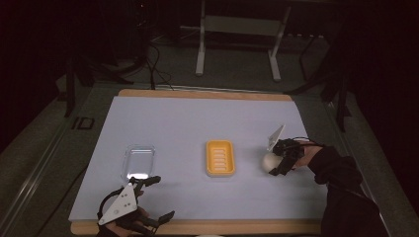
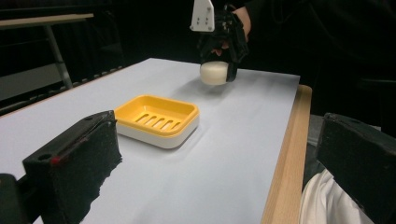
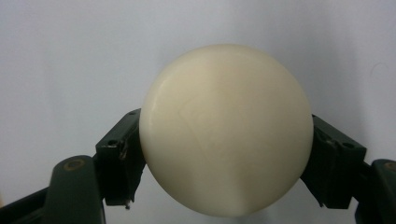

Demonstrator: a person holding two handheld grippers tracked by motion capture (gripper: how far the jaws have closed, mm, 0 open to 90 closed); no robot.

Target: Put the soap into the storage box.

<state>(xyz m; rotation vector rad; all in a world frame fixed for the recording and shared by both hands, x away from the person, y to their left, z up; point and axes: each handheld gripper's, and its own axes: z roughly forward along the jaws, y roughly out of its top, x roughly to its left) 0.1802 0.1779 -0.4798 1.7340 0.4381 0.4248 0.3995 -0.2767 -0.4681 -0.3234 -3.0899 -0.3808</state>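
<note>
Currently the right gripper point(image 1: 276, 164) has its 2 fingers point(image 3: 122, 154) clenched on a round cream bar of soap point(image 3: 226, 128), 1 pad on each side at its widest part, which keeps the smooth rounded bar from slipping out. In the left gripper view the soap point(image 2: 214, 73) hangs just clear of the tabletop point(image 1: 197, 123), with a shadow under it, near the right edge. Judgement: the bar is lifted so it can be carried to the yellow soap dish point(image 1: 220, 157), which sits open and empty at the middle of the tabletop, slots up, ready to receive it.

Left gripper point(image 1: 148, 200) rests by the front left corner, fingers point(image 2: 77, 161) spread wide with nothing between them; likely parked there to stay out of the way. A clear plastic lid point(image 1: 139, 161) lies flat just beyond it, apart from the dish, probably meant to cover it later.

Risk: a smooth bar gripped at 2 points could rotate during transfer.
</note>
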